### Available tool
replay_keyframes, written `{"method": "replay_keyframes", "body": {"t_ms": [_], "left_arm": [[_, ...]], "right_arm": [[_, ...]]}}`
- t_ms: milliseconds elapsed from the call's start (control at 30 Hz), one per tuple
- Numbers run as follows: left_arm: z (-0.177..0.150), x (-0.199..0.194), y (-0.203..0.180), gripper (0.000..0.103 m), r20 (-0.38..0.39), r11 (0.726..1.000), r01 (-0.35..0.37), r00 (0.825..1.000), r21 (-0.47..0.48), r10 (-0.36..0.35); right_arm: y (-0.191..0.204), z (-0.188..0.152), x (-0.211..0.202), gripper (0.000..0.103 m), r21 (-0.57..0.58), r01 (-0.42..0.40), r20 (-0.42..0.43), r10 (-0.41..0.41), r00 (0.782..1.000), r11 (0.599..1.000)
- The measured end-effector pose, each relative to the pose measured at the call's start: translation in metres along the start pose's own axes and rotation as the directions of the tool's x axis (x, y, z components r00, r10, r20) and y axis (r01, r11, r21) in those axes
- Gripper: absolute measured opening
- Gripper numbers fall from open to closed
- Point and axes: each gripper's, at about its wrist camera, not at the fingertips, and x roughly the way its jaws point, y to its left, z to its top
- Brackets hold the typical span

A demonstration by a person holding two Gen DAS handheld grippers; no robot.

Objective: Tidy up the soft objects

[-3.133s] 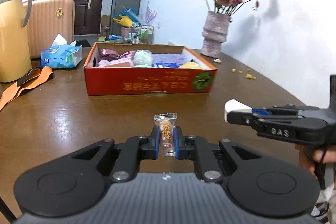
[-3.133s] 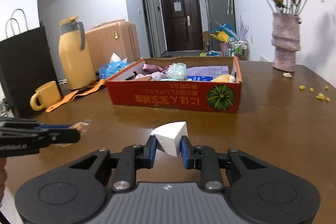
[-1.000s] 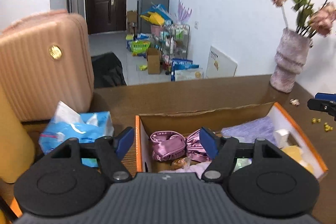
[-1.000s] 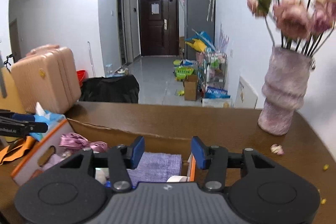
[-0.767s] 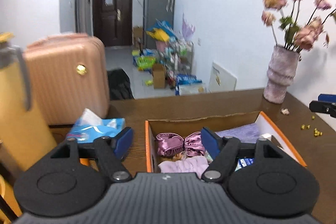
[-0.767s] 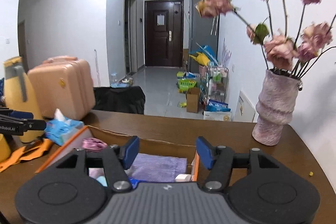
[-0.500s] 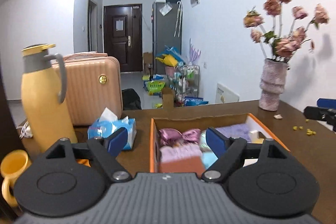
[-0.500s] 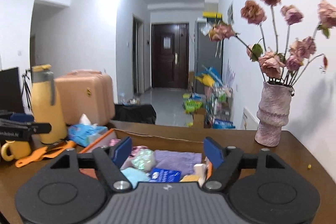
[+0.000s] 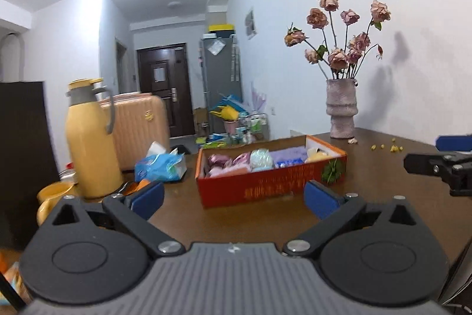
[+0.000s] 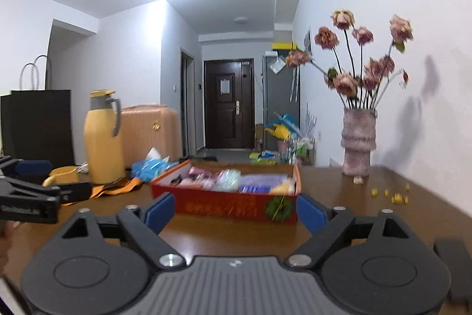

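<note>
A red cardboard box [image 9: 265, 189] stands on the brown table and holds several soft objects: pink satin pieces [image 9: 219, 160], a purple cloth [image 9: 287, 154] and a yellow piece [image 9: 317, 157]. It also shows in the right wrist view [image 10: 224, 205]. My left gripper [image 9: 234, 198] is wide open and empty, in front of the box and apart from it. My right gripper [image 10: 234, 213] is wide open and empty, also in front of the box. The right gripper shows at the right edge of the left wrist view [image 9: 442, 164].
A yellow thermos [image 9: 88, 138], a yellow mug [image 9: 48, 200], a blue tissue pack [image 9: 160, 166] and an orange strap [image 10: 118, 186] stand left of the box. A vase of dried roses [image 9: 340, 111] stands at the back right. Yellow crumbs [image 10: 392, 195] lie beside it.
Both grippers let go of their items over the box, then drew back and down toward the near side of the table. Both jaws have opened wider.
</note>
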Motion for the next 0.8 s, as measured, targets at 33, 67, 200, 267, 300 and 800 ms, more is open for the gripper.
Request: {"method": "replay_keyframes", "body": {"t_ms": [33, 67, 200, 267, 300, 800], "left_arm": [[-0.006, -0.012, -0.001, 0.103, -0.007, 1.000, 0.004, 1.000, -0.010, -0.004], [-0.011, -0.022, 0.000, 0.103, -0.014, 1.000, 0.012, 1.000, -0.026, -0.012], [-0.031, -0.056, 0.000, 0.103, -0.071, 0.996, 0.030, 0.997, -0.087, -0.036], [-0.039, -0.065, -0.004, 0.103, -0.100, 0.997, 0.029, 0.994, -0.078, -0.037], [-0.040, -0.067, -0.004, 0.103, -0.111, 0.997, 0.022, 0.993, -0.075, -0.030], [-0.034, -0.081, 0.005, 0.103, -0.064, 0.997, -0.006, 0.998, -0.072, 0.002]], "right_arm": [[0.003, -0.005, -0.008, 0.089, 0.010, -0.002, -0.014, 0.002, 1.000, 1.000], [0.006, -0.010, -0.016, 0.089, 0.018, -0.005, -0.032, 0.005, 0.999, 1.000], [0.014, -0.035, -0.051, 0.092, 0.095, 0.009, -0.096, 0.000, 0.995, 0.995], [0.021, -0.053, -0.065, 0.092, 0.103, 0.004, -0.129, 0.010, 0.992, 0.995], [0.025, -0.060, -0.069, 0.092, 0.097, 0.004, -0.147, 0.010, 0.989, 0.995], [0.040, -0.049, -0.080, 0.092, 0.099, -0.014, -0.106, 0.025, 0.994, 0.995]]}}
